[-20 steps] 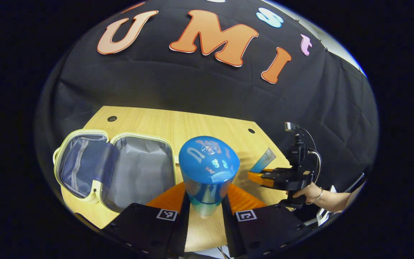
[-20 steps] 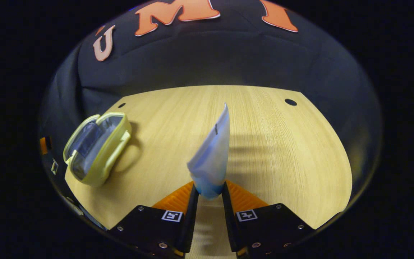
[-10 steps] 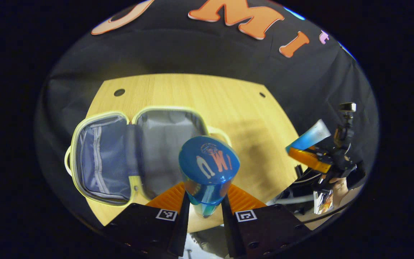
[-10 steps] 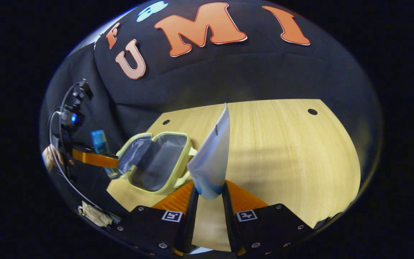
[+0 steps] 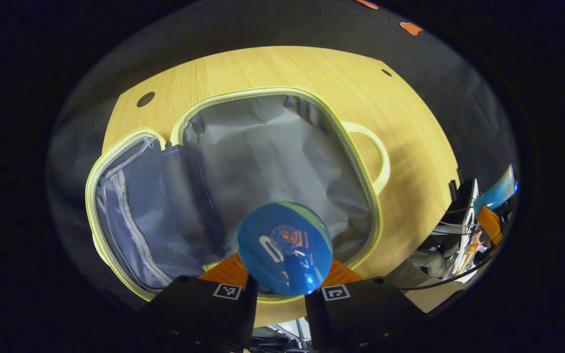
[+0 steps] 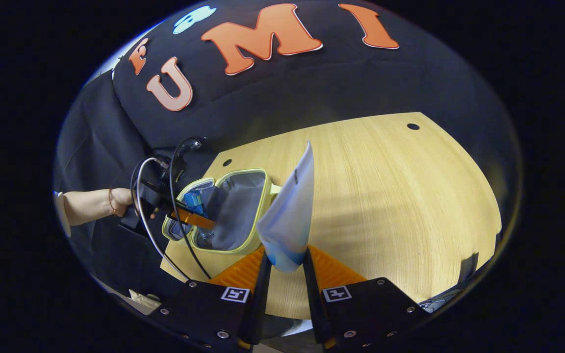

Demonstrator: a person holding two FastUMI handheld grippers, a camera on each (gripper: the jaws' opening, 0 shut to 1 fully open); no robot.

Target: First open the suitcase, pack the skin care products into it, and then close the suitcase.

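Left tool [image 5: 280, 289] grips bottle [image 5: 285, 247] over open suitcase [image 5: 282, 162].

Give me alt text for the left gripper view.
The left gripper holds a blue bottle above the open suitcase, which lies flat on a wooden table showing its grey lining and mesh pocket.

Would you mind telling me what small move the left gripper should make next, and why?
Probably lower the blue bottle a little and then open the fingers. The left gripper holds it above the grey lining of the open suitcase, and that half looks bare, so it likely has room to lie down.
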